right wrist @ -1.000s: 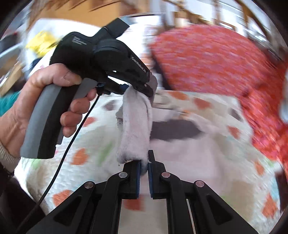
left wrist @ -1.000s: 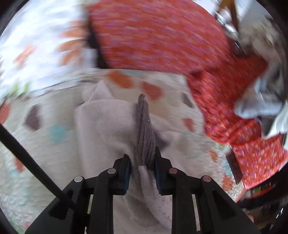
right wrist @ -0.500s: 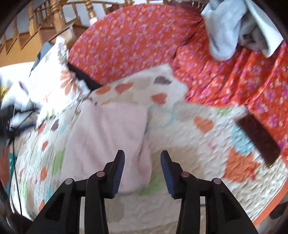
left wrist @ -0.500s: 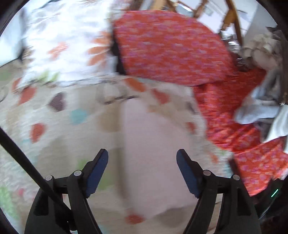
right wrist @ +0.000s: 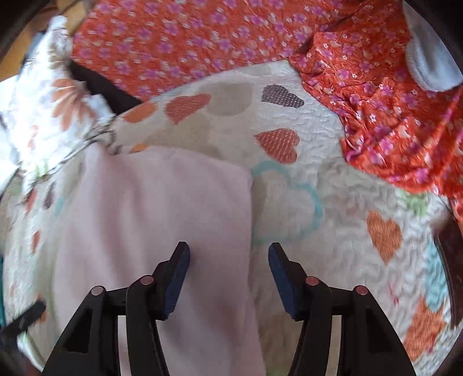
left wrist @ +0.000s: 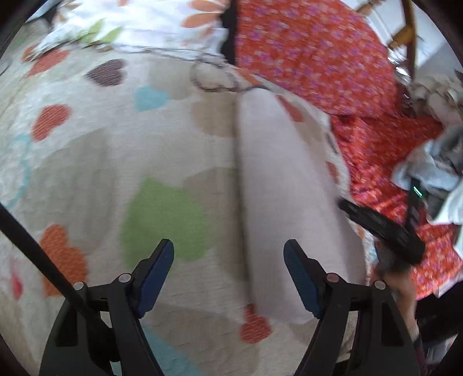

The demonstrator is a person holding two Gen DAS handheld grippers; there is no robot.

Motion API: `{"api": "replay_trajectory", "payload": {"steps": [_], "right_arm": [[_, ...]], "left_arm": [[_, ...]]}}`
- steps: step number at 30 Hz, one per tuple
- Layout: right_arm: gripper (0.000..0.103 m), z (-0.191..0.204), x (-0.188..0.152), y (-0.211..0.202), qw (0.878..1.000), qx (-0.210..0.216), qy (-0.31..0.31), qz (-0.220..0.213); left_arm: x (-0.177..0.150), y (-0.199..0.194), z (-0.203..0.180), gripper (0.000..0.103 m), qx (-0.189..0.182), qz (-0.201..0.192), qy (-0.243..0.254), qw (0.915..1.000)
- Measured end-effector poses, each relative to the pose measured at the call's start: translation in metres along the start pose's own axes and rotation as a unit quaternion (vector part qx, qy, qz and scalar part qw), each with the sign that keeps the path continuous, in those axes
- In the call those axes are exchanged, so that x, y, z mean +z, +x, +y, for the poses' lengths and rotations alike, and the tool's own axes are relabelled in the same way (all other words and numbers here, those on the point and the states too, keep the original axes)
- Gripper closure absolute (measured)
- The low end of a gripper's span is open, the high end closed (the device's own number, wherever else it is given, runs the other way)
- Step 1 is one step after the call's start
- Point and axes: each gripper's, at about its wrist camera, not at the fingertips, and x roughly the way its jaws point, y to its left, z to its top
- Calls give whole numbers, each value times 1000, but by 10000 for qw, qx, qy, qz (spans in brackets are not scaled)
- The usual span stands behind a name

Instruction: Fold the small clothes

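Now both claws were off the cloth. Left claw (left wrist: 228, 264) stood wide apart, nothing between its pads; its jaws had just opened and then held. Right claw (right wrist: 228, 267) was open too, a bit narrower, jaws just been opening, nothing pinched. In the right wrist view the cloth's right edge ran up between its fingers, but the pads (right wrist: 178, 277) didn't press on it.

The cloth (left wrist: 289, 185), pale pink, lay flat on the quilt (left wrist: 86, 162), the one with the heart print, spread over the bed. In the left wrist view it sat right of centre, long side running away from the camera, its left edge showing as a dark fold line. Far end of it came near the quilt's far edge, by the floral pillow (left wrist: 139, 26) and the red flowered cover (left wrist: 312, 49). In the right wrist view the cloth (right wrist: 156, 219) filled the lower left, with bare quilt (right wrist: 347, 179) to its right.

The red cover bordered the quilt along the far and right sides. A heap of grey and white clothes (left wrist: 431, 170) sat on it toward the right, well apart from the cloth. The right claw's black body (left wrist: 382, 228) showed blurred at the cloth's right edge in the left wrist view, a hand (left wrist: 402, 286) under it. Can't tell whether it touched the cloth.
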Motion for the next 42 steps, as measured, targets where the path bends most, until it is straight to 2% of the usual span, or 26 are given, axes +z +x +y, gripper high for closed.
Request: {"api": "replay_trajectory", "payload": {"steps": [2,4,5,6,7,8,9,10,11,14,15,17,19,20,21,23,25,29,31,32,33,34,36,39,42], "right_arm": [[40,-3,9,15,9998,172,133,14],[83,-3,17,28,9981,544,243,166],[97,0,22,30,9967,714,289,248],[97,6,27,26,9972,683,219,187],[98,17,34,16,9977,677,-29,-56],[98,24,38,7,9967,752,-153,-245],[98,29,43,-3,9946,910,-218,-453],[98,30,47,-10,9927,993,-227,-643],[98,29,50,-10,9942,782,-209,-711],[97,19,46,13,9970,-521,-230,-523],[97,15,44,16,9965,-684,-183,-451],[95,11,43,1,9969,-530,-26,-590],[72,25,43,-24,9955,-189,-122,-923],[48,36,41,-34,9943,86,-237,-1038],[37,49,38,-41,9930,396,-338,-1061],[37,82,34,-41,9893,1030,-628,-823],[36,123,32,-28,9865,1170,-1040,-480],[34,185,28,17,9829,685,-1708,116],[34,210,21,44,9786,197,-2020,329],[35,216,15,53,9749,-58,-2198,338],[48,223,11,61,9696,-336,-2407,291],[53,231,6,66,9639,-563,-2593,200],[74,246,0,66,9579,-789,-2758,115],[90,260,5,56,9586,-834,-2722,83],[99,275,14,47,9652,-616,-2542,44]], "left_arm": [[0,11,-17,24,-102,78,346,9993],[-1,24,-32,23,-127,167,626,9978],[-3,33,-40,23,-95,239,763,9968],[-5,42,-47,25,-49,367,933,9950],[-6,47,-51,54,-9,470,1057,9933],[-7,52,-56,73,192,593,1212,9907],[-9,53,-58,73,377,583,1291,9892],[-9,51,-57,74,384,535,1257,9899],[-9,48,-55,76,377,559,1176,9908],[-16,43,-49,77,445,566,1125,9910],[-20,41,-48,77,445,544,1107,9914],[-26,37,-46,77,378,478,1039,9927],[-31,33,-43,77,304,402,982,9939],[-31,31,-42,76,274,405,958,9942],[-32,28,-41,76,230,414,914,9947],[-32,21,-38,76,149,433,817,9956],[-32,12,-34,76,105,412,712,9966],[-29,-12,-17,76,221,256,531,9980],[-27,-23,-4,75,291,167,407,9986],[-26,-29,4,74,322,127,329,9989],[-26,-35,13,74,358,88,239,9990],[-25,-42,25,74,406,59,114,9991],[-24,-53,42,72,432,34,-99,9990],[-24,-67,66,71,380,-16,-455,9982],[-22,-77,78,70,347,-118,-615,9974]]}}
